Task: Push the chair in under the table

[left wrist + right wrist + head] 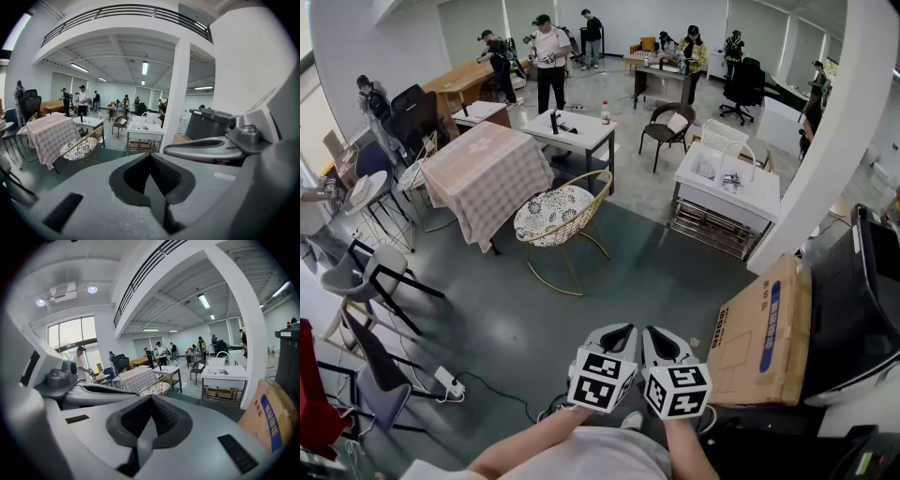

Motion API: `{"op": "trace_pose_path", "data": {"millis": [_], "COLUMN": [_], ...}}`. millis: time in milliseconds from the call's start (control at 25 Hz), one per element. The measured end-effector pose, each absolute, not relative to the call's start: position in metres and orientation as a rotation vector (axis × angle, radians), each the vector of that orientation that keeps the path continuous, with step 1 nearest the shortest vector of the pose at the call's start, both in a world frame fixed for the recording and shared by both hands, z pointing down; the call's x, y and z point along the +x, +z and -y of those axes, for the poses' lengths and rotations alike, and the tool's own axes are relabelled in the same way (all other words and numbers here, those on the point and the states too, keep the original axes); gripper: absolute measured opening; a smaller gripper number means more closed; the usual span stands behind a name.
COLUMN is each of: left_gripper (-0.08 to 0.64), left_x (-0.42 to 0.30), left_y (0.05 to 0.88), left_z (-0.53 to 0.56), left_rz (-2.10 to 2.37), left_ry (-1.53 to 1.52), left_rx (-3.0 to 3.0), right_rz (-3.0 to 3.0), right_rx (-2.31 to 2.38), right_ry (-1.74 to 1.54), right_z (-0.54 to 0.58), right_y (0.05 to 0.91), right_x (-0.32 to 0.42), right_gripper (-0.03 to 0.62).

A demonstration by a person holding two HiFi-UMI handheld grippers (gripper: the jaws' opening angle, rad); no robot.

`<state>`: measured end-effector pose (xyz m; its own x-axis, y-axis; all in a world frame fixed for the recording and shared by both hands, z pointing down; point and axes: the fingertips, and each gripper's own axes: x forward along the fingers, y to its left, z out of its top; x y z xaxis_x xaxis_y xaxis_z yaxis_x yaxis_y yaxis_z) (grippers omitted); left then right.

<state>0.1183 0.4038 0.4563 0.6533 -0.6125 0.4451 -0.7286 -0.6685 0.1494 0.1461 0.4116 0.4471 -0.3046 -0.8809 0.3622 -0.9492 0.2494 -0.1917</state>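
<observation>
Chair (555, 216): wire-framed, patterned seat, standing out on the floor
Table (483, 169): checked cloth, chair just beside its near corner
Left gripper (623, 329): jaws together, empty, tilted slightly down, well short of chair
Right gripper (653, 331): likewise closed, empty, just beside left

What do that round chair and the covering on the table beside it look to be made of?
The chair: thin rods in an open lattice, probably metal wire with a gold finish; its seat cushion looks like patterned fabric. The tablecloth: soft matte fabric in a pale check, hanging in folds over the edges.
</observation>
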Motion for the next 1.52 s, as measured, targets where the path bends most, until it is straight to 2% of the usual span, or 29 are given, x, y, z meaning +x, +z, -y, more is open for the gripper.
{"op": "trace_pose_path", "data": {"millis": [920,1520], "left_gripper": [0.003,0.003], "left_x": [0.185,0.183], "left_y": [0.468,0.478], "left_z": [-0.386,-0.247], "left_rz": [1.138,1.102], "left_ry": [0.547,0.506], "left_rx": [2.5,2.475], "right_rz": [2.382,2.326], "right_rx": [1.637,1.616], "right_ry": [0.628,0.612], "right_z": [-0.395,-0.261], "right_y": [0.465,0.473], "right_x": [0.214,0.215], "right_gripper": [0.005,0.005]}}
